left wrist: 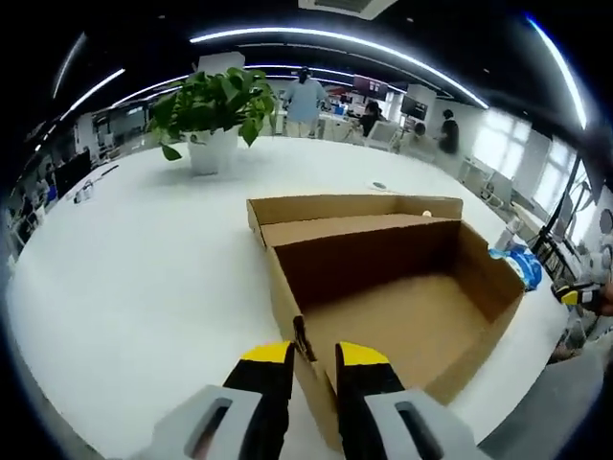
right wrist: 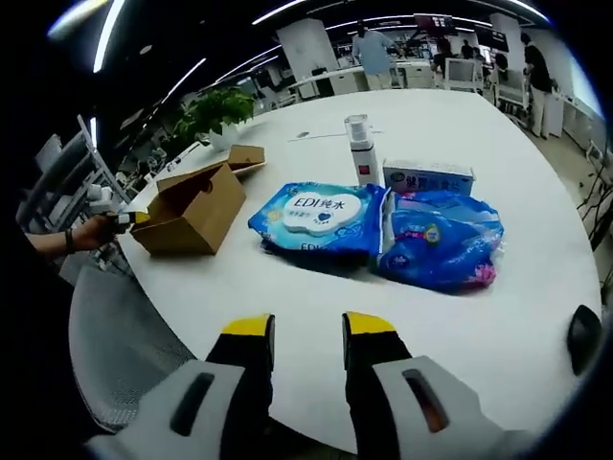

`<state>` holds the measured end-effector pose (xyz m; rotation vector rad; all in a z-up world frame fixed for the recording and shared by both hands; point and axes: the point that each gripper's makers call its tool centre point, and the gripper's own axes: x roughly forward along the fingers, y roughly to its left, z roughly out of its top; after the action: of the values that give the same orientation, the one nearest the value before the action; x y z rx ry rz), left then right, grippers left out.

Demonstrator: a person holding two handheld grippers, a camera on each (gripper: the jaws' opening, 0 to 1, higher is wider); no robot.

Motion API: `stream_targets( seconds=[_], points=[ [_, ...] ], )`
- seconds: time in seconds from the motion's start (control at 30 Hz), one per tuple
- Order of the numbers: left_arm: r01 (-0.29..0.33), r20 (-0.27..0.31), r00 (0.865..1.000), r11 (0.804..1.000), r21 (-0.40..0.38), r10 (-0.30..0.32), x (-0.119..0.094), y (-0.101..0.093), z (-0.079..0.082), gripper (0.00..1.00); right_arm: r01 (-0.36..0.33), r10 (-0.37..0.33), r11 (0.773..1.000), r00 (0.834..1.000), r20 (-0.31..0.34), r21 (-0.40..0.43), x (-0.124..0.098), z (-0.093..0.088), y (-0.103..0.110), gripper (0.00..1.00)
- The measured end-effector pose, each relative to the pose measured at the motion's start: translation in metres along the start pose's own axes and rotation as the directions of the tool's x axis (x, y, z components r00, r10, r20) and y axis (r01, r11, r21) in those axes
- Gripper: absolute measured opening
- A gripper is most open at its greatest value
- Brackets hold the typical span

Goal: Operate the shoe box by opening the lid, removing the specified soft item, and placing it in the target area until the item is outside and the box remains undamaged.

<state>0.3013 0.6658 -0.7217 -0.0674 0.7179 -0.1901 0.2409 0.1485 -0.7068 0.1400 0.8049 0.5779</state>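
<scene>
Black, yellow-tipped jaws of the left gripper (left wrist: pixel 313 356) rise from the bottom centre of the left gripper view, closed down on the near wall of the open brown cardboard shoe box (left wrist: pixel 383 287), one jaw outside the wall and one inside. That box sits in the centre of the frame on the round white table (left wrist: pixel 124 268), its inside bare and its lid folded back toward the upper part. A green potted plant in a white pot (left wrist: pixel 211 120) stands in the upper left, well apart from the box.

In the right gripper view, the right gripper (right wrist: pixel 308 331) stands at the bottom centre with its jaws parted and nothing between them, above the white tabletop. Two soft blue plastic packs lie side by side in the middle of the frame: a blue pack of wipes with a white label (right wrist: pixel 321 218) and a crinkled blue pack (right wrist: pixel 441 238) just to its right. Behind them stand a white pump bottle (right wrist: pixel 360 149) and a small white carton (right wrist: pixel 428 176). The shoe box is at the left of this frame, where a hand (right wrist: pixel 96 230) holds the left gripper at its wall.
</scene>
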Motion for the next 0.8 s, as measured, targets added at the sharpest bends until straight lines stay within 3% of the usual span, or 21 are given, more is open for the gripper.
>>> stream_targets(
  seconds=[0.3,0.8],
  points=[
    [0.064,-0.004,0.998,0.995,0.072,-0.064,0.006,-0.02,0.004,0.15,-0.01,0.01,1.0,1.0,0.005,0.001,0.007,-0.001,0.015,0.26],
    [0.093,0.018,0.995,0.995,0.043,-0.093,0.002,-0.03,-0.002,0.15,-0.065,0.065,0.997,0.998,-0.003,-0.047,0.039,0.02,0.036,0.25]
  ],
)
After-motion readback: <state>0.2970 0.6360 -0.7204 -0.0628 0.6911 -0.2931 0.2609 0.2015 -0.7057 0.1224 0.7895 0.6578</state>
